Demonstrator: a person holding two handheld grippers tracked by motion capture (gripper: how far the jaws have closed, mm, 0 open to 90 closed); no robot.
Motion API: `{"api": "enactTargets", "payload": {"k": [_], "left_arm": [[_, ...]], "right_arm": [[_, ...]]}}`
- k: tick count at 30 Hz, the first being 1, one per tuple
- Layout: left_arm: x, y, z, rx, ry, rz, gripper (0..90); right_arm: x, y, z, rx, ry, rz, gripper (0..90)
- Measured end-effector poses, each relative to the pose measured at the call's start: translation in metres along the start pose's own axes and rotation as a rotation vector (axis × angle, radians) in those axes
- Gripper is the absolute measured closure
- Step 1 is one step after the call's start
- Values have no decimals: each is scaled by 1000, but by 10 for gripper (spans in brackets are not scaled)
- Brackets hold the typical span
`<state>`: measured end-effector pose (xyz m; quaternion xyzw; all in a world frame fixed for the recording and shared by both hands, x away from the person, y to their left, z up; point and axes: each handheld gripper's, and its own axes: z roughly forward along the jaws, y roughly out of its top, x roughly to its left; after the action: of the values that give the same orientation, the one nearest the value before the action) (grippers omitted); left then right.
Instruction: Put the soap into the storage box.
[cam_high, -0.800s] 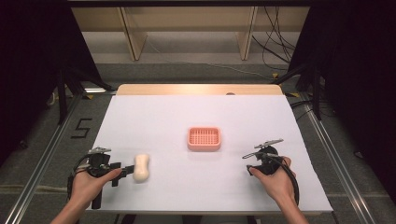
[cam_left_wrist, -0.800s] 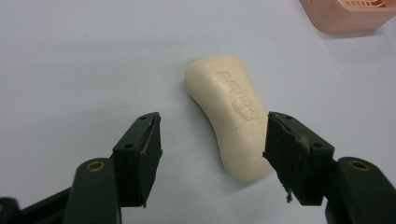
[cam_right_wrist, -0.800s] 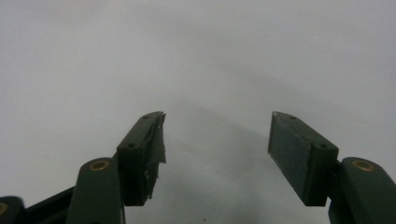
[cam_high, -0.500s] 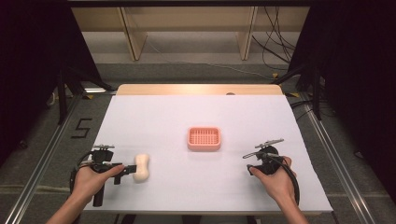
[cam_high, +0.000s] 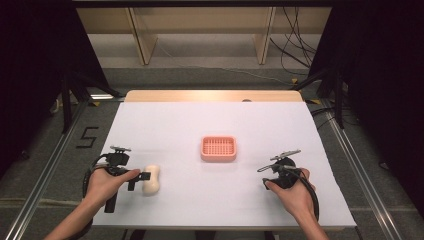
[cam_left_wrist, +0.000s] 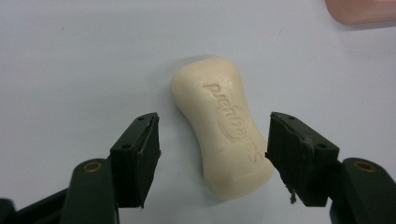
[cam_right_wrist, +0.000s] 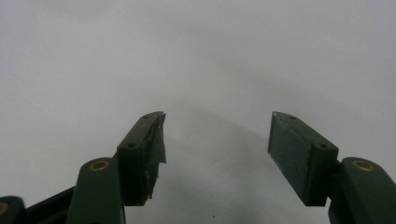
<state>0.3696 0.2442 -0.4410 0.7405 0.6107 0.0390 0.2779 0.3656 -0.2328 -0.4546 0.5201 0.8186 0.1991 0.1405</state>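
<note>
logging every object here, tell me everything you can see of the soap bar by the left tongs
The soap bar is cream-coloured, with a waisted shape, rounded ends and a smooth, matte surface. A brand word and an oval logo are embossed on its upper face. It looks whole and unused. It lies flat on the white table cover, near the front left. The left tongs are open, one jaw on each side of its nearer end; the right jaw is very close, but contact isn't clear.

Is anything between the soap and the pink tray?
Nothing visible. Bare white table lies between the soap and the pink tray; the open left tool straddles the soap.
</note>
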Motion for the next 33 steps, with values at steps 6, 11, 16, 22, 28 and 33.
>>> {"api": "enactTargets", "payload": {"k": [6, 11, 16, 22, 28, 33], "left_arm": [[-8, 10, 7, 60, 41, 30, 339], [-14, 14, 13, 67, 75, 50, 336], [-15, 17, 21, 115, 80, 82, 336], [-13, 19, 30, 156, 70, 72, 332], [-13, 24, 33, 199, 81, 89, 371], [-12, 26, 36, 233, 88, 112, 435]], "right_arm": [[0, 0, 2, 1, 8, 7, 370], [3, 0, 1, 22, 12, 31, 370], [0, 0, 1, 5, 12, -7, 371], [2, 0, 3, 16, 14, -4, 377], [2, 0, 2, 31, 21, -2, 387], [2, 0, 2, 27, 20, 8, 390]]}}
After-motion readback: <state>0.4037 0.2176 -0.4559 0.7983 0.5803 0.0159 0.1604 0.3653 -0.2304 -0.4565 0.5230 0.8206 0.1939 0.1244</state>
